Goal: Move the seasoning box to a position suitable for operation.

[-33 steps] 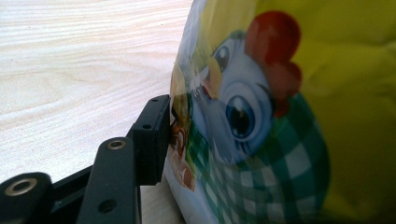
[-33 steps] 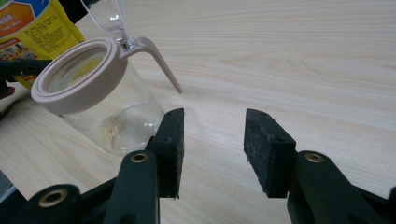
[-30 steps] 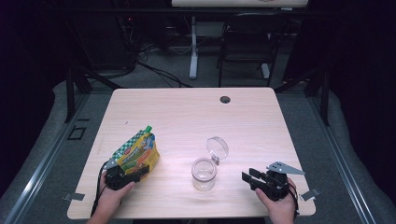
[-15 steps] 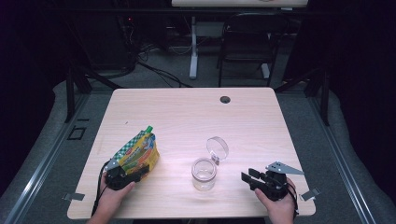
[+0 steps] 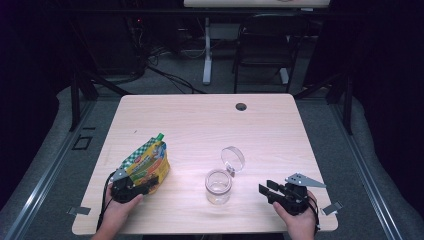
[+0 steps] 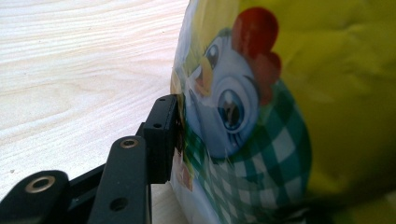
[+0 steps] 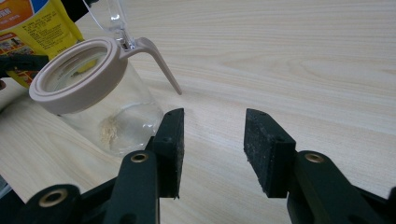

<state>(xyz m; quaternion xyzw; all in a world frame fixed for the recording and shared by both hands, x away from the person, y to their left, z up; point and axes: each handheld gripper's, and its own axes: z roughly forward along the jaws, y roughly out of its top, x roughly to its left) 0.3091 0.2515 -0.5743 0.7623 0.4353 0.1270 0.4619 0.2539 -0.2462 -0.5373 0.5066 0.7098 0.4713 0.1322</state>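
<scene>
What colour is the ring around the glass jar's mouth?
Pale pinkish-beige rim, clearest in the right gripper view.

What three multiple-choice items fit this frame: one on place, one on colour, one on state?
1. The glass jar stands:
A. between the two grippers
B. on the floor
C. beside the table's hole

2. The snack bag is mainly:
A. blue
B. yellow
C. white

3. The jar's lid is:
A. flipped open
B. shut
C. lying by the far edge

Key: 1 A, left gripper on one side, right gripper on the other. 2 B, yellow with green checks. 3 A, it stands up off the rim.
</scene>
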